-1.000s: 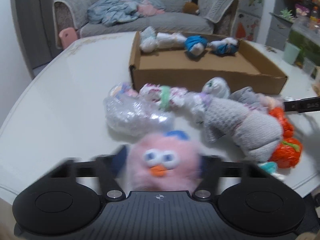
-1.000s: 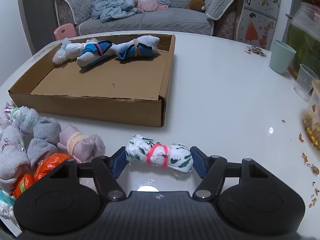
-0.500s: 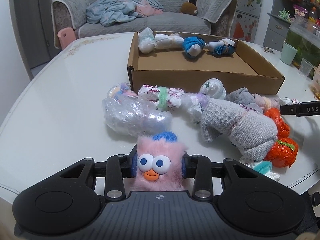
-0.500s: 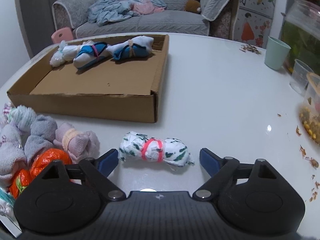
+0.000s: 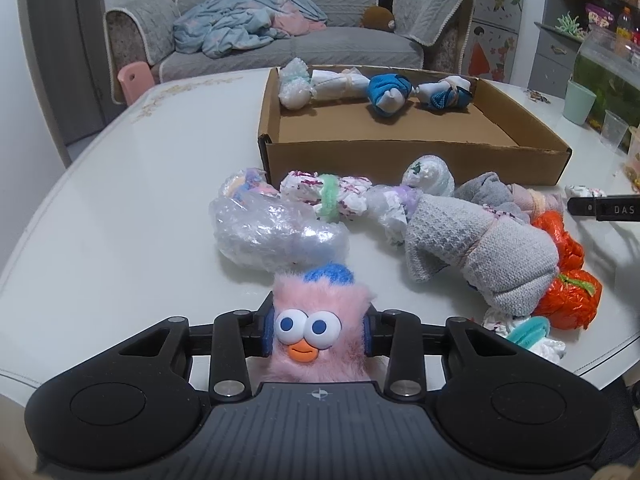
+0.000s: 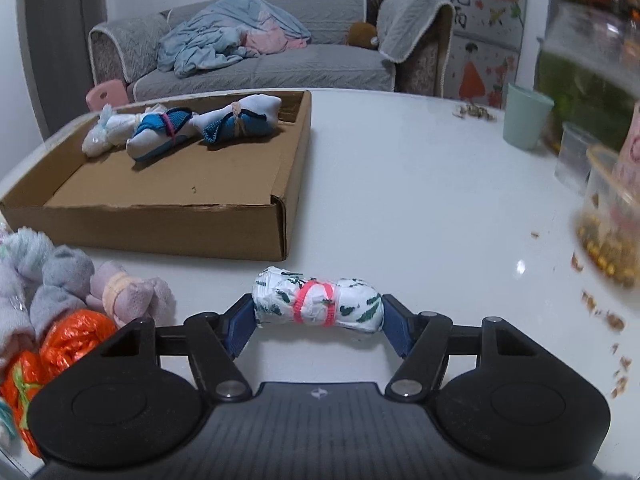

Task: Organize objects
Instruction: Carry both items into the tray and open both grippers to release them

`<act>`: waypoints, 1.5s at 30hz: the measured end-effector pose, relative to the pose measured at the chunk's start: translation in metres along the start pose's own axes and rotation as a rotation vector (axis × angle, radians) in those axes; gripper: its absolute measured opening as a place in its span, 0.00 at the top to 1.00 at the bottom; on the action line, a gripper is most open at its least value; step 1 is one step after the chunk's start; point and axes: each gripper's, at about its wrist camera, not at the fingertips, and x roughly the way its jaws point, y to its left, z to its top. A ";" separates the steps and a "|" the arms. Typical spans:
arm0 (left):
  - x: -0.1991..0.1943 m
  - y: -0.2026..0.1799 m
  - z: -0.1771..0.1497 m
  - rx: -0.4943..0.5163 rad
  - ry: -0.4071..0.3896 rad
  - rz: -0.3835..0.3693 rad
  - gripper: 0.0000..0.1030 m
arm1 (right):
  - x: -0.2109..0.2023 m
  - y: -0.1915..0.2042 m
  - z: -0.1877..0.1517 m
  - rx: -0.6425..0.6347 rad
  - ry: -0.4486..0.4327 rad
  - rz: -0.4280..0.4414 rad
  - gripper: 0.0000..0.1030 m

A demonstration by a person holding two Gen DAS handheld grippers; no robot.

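My left gripper (image 5: pixel 318 330) is shut on a pink fluffy toy (image 5: pixel 320 320) with big eyes and a blue tuft, near the table's front edge. My right gripper (image 6: pixel 318 320) is shut on a white sock roll with green leaves and a pink band (image 6: pixel 318 304), the pads touching both of its ends. A shallow cardboard box (image 5: pixel 416 160) (image 6: pixel 160 224) holds three sock bundles along its far wall. A pile of sock rolls and wrapped bundles (image 5: pixel 400 216) lies in front of the box.
Orange foil bundles (image 6: pixel 68 340) and grey and pink socks (image 6: pixel 120 292) lie left of my right gripper. A green cup (image 6: pixel 526 120), clear cups and a jar with scattered crumbs stand at the right. A sofa stands behind the table.
My right gripper opened around the leaf-print sock roll half a second ago and has closed on it again. My left gripper has stayed shut on the pink toy and steadied.
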 end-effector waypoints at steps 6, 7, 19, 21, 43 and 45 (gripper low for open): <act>-0.020 0.014 0.019 -0.020 -0.048 0.005 0.59 | -0.022 -0.001 0.017 -0.042 -0.052 0.036 0.41; -0.026 0.018 0.028 -0.018 -0.067 0.010 0.59 | -0.029 0.000 0.024 -0.053 -0.070 0.048 0.41; 0.009 0.039 0.183 -0.034 -0.085 -0.044 0.59 | -0.037 0.067 0.147 -0.352 -0.246 0.430 0.40; 0.030 0.035 0.199 -0.044 -0.047 -0.065 0.59 | -0.025 0.087 0.159 -0.439 -0.249 0.458 0.40; 0.161 0.014 0.206 0.055 0.104 -0.061 0.58 | 0.092 0.175 0.150 -0.875 -0.029 0.464 0.40; 0.167 0.014 0.205 0.058 0.115 -0.057 0.58 | 0.099 0.177 0.149 -0.886 -0.014 0.465 0.39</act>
